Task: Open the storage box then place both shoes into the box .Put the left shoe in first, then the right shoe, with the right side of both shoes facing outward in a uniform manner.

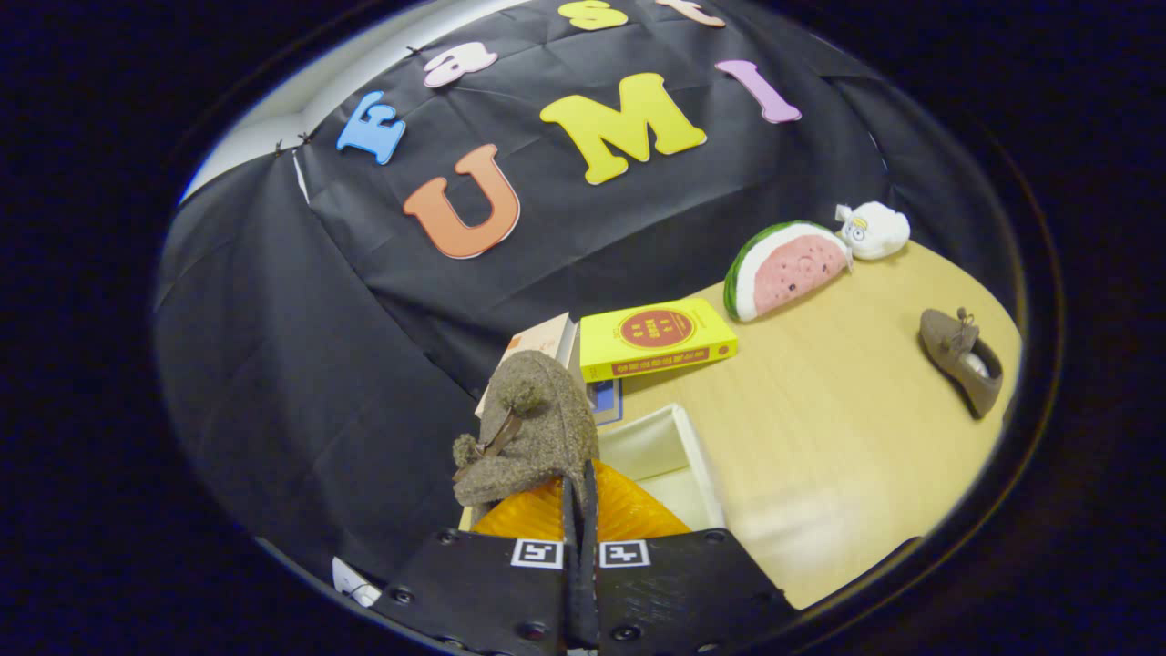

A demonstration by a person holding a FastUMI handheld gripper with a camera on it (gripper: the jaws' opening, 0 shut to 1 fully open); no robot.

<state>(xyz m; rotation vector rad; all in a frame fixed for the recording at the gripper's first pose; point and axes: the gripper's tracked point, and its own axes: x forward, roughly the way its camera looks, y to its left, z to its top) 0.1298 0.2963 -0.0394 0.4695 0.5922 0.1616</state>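
My gripper (pixel 580 483) is shut on a brown suede shoe (pixel 533 424), its two fingers pressed close together on the shoe's rim. The shoe hangs toe-up, with a pompom lace dangling at its side, above the open white storage box (pixel 679 451) just ahead of the fingers. The box's inner walls show to the right of the held shoe. The second brown shoe (pixel 961 357) lies on its sole far off on the wooden table (pixel 820 410), well beyond the fingers and to the right.
A yellow book (pixel 656 339) and another book (pixel 542 346) lie just behind the box against the wall cloth. A watermelon-slice plush (pixel 788 269) and a small white plush (pixel 874 230) rest farther back on the table.
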